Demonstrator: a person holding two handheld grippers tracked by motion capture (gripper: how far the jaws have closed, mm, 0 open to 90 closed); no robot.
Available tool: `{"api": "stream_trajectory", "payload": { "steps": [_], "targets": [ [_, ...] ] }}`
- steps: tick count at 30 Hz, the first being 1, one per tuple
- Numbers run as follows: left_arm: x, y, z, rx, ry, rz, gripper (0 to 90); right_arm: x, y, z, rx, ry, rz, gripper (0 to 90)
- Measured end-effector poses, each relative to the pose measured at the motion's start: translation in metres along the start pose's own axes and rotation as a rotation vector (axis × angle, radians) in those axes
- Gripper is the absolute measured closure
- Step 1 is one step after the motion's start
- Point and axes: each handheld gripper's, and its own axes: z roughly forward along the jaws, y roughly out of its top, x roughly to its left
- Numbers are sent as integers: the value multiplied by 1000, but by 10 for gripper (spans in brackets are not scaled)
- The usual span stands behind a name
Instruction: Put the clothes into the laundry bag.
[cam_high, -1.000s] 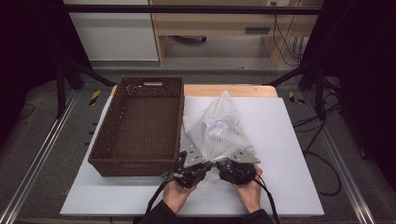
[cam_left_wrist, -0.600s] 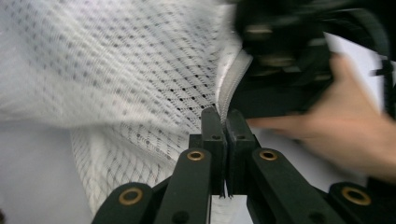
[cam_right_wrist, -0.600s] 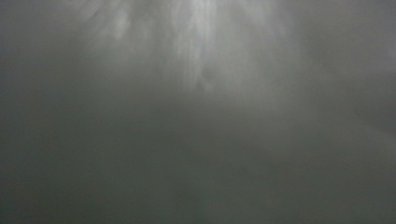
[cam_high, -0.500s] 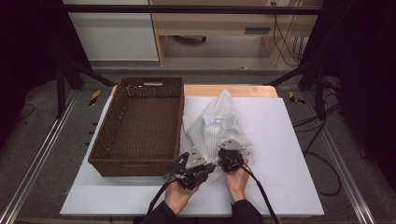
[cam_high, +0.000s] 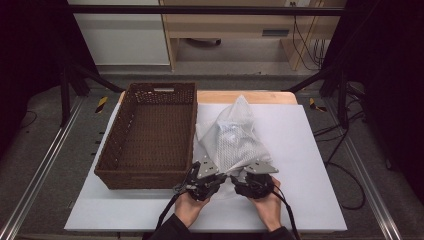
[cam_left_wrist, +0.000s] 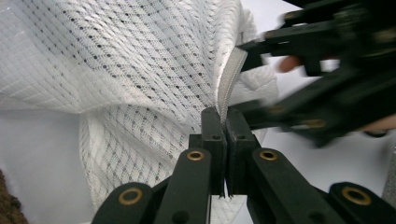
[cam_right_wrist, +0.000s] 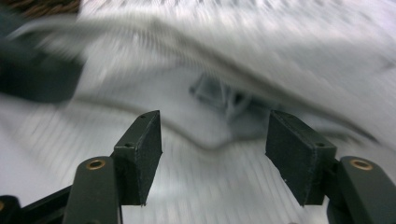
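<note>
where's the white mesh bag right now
In the high view the white mesh bag lies mid-table on the white board, just right of the wicker basket, its near edge pinched by the left gripper.

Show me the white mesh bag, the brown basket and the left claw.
white mesh bag (cam_high: 234, 135), high view, its netted middle.
brown basket (cam_high: 145, 176), high view, its near wall.
left claw (cam_left_wrist: 223, 122), left gripper view, the tips of its shut jaws.

Brown wicker basket (cam_high: 150, 135) on white table mat (cam_high: 310, 165); wooden shelf unit (cam_high: 235, 25) behind.
</note>
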Motion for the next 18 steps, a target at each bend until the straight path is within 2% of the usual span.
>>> {"api": "stream_trajectory", "payload": {
  "steps": [1,2,4,5,6,7,8,9,10,11,12,13,14,16,18],
  "targets": [
    [1,0,0,2,1,-2,875,-2,-4,-6,3,0,3,359],
    [1,-1,1,2,1,0,874,-11,-13,-15,11,-22,-1,360],
    [1,-2,2,3,-1,3,874,-15,-16,-15,15,-33,2,363],
    [1,-2,4,7,1,4,873,-22,-22,-14,30,-60,14,371],
    [1,-3,6,12,4,8,872,-31,-29,-8,68,-69,38,424],
    [1,-3,6,12,4,8,872,-31,-29,-8,68,-69,38,424],
    [2,-4,7,16,5,12,872,-36,-34,-4,82,-64,54,481],
    [2,-4,8,19,9,14,872,-36,-34,-4,82,-64,54,481],
    [2,-5,8,20,9,12,872,-37,-34,-5,80,-72,53,620],
    [3,-5,9,21,9,10,872,-37,-34,-5,80,-72,53,620],
    [4,-6,9,25,10,8,871,-38,-34,-7,85,-86,53,812],
    [4,-6,9,24,13,8,871,-38,-34,-7,85,-86,53,812],
    [5,-6,9,25,13,7,870,-39,-36,-11,95,-78,58,884],
    [5,-6,9,24,15,9,870,-39,-36,-14,105,-77,62,889],
    [6,-7,9,27,15,8,869,-42,-40,-28,106,-73,60,893]
  ]
}}
